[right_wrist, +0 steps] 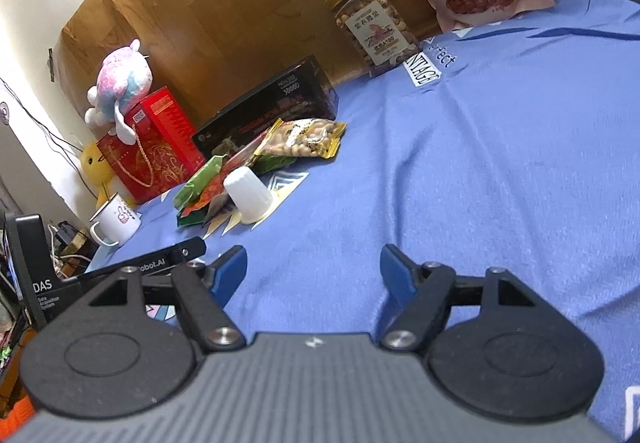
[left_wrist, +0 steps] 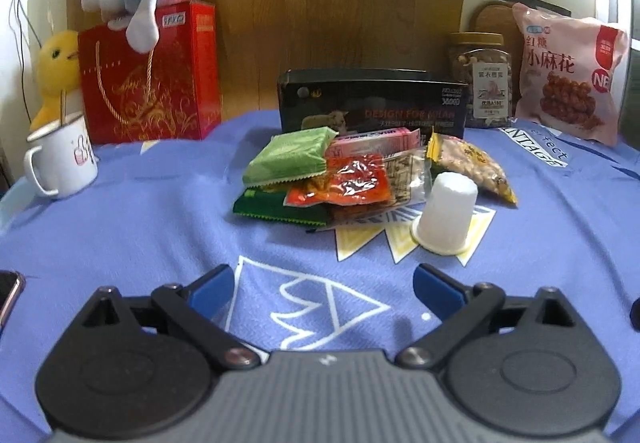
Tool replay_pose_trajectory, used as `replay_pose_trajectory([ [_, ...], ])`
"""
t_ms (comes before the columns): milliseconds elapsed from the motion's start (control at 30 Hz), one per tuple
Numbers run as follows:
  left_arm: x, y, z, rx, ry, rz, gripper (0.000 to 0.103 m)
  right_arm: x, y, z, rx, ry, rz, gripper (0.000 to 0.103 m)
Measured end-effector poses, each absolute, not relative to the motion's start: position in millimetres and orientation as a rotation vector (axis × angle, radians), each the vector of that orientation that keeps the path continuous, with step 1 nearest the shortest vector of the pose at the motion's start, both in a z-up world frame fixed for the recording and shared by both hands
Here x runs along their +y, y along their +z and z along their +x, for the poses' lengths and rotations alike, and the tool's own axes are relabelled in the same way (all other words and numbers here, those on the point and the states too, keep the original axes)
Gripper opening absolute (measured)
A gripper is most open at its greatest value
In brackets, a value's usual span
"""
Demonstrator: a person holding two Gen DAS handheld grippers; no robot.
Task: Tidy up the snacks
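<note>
We held both hand-held grippers low over the blue cloth (left_wrist: pixel 120 203) on the bench, and neither had anything between its fingers. The left hand-held gripper (left_wrist: pixel 324 283) stood spread wide, its blue pads well apart with bare cloth between them. The right hand-held gripper (right_wrist: pixel 314 269) was spread too, also over bare cloth.

The snacks (left_wrist: pixel 352 179) lay in a loose heap in the middle of the left wrist frame, straight ahead of the left hand-held gripper and a little right of its centre line. A green pack (left_wrist: pixel 288 159) sat on top at the heap's left, a red pack (left_wrist: pixel 344 185) in the middle, a peanut bag (left_wrist: pixel 472 163) at its right, and a white cup (left_wrist: pixel 446 215) stood upside down on the cloth at the heap's near right corner. Behind the heap stood the black box (left_wrist: pixel 372 103), open at the top, its long side lying across the frame.

In the right wrist frame the same heap (right_wrist: pixel 256 171) lay toward the centre left, off to the left of the fingers' line, with the cup (right_wrist: pixel 248 195) nearest.

We judged the left hand the better placed: the heap lay almost dead ahead of it, while the right would have had to swing left. The green pack's long axis ran across the frame, tilted up to the right, so a straight reach would have met its long side. We took the box as the likely home for the snacks, though nothing showed that for certain.
</note>
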State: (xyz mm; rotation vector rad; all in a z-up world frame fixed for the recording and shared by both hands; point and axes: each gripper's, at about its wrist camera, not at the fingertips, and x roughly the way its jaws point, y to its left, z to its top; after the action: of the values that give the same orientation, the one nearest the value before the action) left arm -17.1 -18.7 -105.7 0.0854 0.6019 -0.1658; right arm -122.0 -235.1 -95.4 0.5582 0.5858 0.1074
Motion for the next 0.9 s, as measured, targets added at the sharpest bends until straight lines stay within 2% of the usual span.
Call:
replay_pose_trajectory([
  [900, -19, -106, -18, 0.598, -0.147, 0.089, 0.101, -248, -99, -133, 0.563, 0.133, 0.587, 0.076],
])
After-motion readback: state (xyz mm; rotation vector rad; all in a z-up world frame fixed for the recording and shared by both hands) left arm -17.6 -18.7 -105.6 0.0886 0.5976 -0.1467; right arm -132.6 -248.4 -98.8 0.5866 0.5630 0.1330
